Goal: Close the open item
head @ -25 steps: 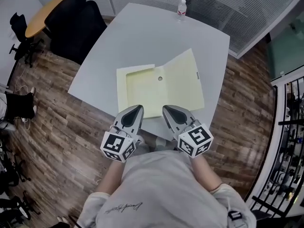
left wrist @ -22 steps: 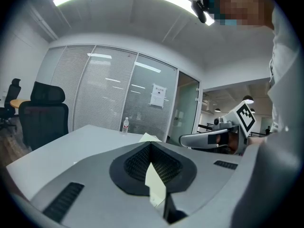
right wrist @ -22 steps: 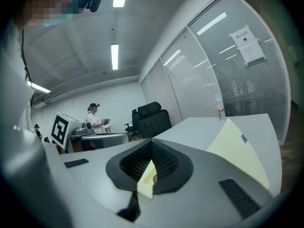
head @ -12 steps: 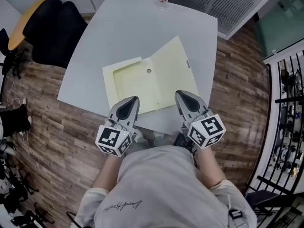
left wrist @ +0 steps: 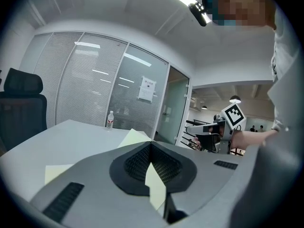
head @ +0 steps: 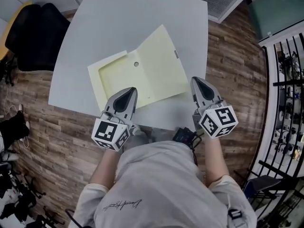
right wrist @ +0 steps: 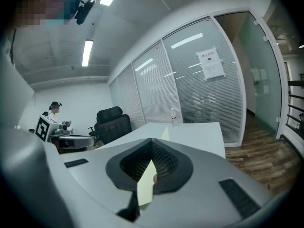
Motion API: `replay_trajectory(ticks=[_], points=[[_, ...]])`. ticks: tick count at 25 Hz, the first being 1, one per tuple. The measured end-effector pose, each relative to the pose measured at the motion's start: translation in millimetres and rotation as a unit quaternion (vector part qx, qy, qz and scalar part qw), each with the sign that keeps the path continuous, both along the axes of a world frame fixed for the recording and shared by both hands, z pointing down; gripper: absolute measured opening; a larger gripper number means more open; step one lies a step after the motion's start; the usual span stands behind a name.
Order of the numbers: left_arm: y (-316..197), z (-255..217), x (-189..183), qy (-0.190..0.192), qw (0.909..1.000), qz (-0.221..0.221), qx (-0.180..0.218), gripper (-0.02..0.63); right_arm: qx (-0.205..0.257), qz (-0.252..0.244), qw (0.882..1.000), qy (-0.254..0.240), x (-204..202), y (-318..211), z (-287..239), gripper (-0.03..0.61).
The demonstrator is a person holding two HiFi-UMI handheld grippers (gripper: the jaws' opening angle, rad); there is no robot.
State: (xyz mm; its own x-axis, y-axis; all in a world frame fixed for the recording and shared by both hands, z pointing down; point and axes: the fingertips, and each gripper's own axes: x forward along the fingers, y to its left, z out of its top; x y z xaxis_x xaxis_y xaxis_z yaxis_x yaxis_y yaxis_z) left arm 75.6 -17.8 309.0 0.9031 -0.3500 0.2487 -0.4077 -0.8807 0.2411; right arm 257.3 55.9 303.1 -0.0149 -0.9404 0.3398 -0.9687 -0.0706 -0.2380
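Yellow folder [head: 142,75] lies spread open on the grey table [head: 90,18], near its front edge, with the left gripper [head: 127,93] at its near edge and the right gripper [head: 197,82] just beside its cover, both empty with jaws pressed together, probably to nudge the cover shut.

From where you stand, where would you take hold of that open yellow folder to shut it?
Probably the cover flap of the folder, at its free outer edge, coming in from the right with the right hand-held gripper. The flap lies flat on the table, hinged at the middle fold. That edge is farthest from the fold, so lifting it should swing the flap leftward shut.
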Motion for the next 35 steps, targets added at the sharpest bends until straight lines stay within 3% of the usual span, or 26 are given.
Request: replay_trajectory(ticks=[5,12,21,35], points=[[0,9,9,-0.008,0.9999,0.005,-0.008,0.009,-0.03,0.026,0.999,0.007,34,7,28,0.012],[1,26,13,-0.02,0.9996,0.001,-0.02,0.009,-0.06,0.01,0.998,-0.011,58,5,81,0.012],[1,50,4,-0.037,0.9983,-0.01,-0.043,0.009,-0.07,-0.041,0.996,-0.031,50,-11,124,0.012],[2,65,-1,-0.049,0.9969,-0.012,-0.06,0.009,-0.031,-0.143,0.987,-0.071,20,-35,135,0.012]])
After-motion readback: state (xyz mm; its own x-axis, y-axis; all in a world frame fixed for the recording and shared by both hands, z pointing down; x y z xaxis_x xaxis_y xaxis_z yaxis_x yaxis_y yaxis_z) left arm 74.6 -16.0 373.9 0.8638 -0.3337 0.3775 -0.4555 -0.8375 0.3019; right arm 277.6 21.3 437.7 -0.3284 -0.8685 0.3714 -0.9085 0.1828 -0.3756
